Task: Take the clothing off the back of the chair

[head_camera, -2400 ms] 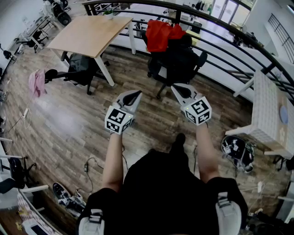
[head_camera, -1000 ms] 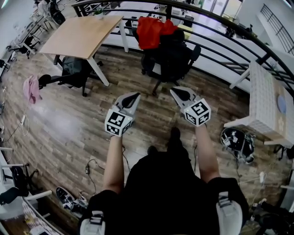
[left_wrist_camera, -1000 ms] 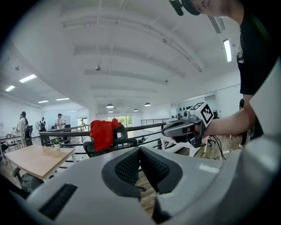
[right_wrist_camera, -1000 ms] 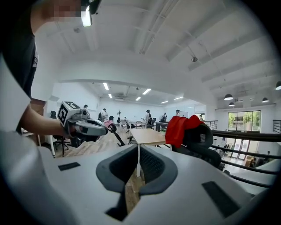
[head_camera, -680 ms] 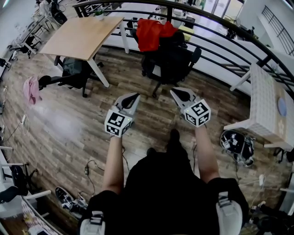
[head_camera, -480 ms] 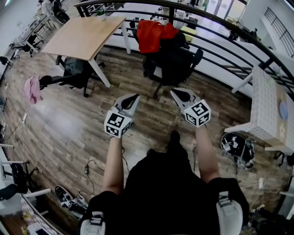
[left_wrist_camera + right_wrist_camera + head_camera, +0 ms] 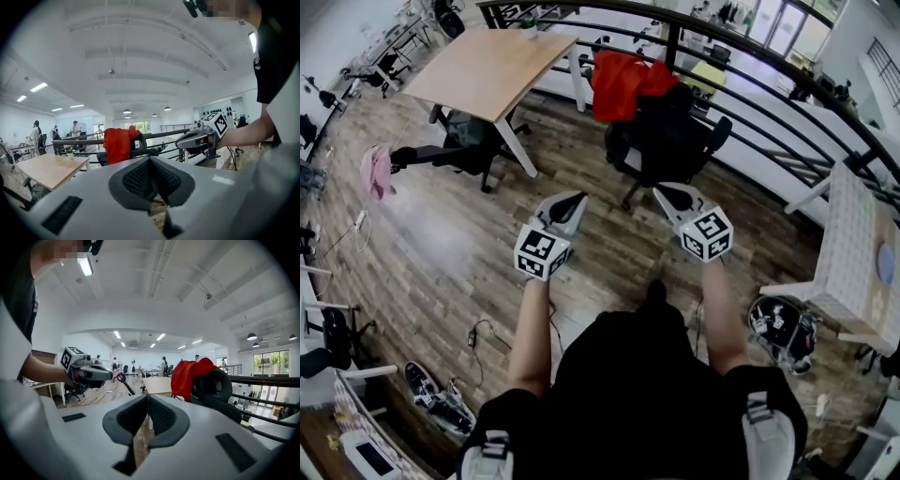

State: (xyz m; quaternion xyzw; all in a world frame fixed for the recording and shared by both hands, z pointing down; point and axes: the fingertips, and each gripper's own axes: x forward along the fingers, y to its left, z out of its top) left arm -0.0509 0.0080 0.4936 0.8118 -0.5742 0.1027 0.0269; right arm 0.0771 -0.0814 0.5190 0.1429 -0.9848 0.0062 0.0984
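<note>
Red clothing [image 7: 628, 80] on chair [image 7: 670, 141], seat seemingly hidden, left gripper [image 7: 577, 196], right gripper [image 7: 658, 190] both pressed together

Black short-sleeved top [image 7: 628, 384], arms bare below the sleeves. Light grey shoulder straps [image 7: 487, 448] with dark buckles (some kind of harness, can't tell more). One black shoe [image 7: 655, 292]. Left gripper [image 7: 577, 196] and right gripper [image 7: 660, 190] the same look: pale grey shells tapering to dark tips, black mesh-textured pads [image 7: 138, 180] inside, plus a white cube [image 7: 538, 253] with black square markers at the back.
</note>
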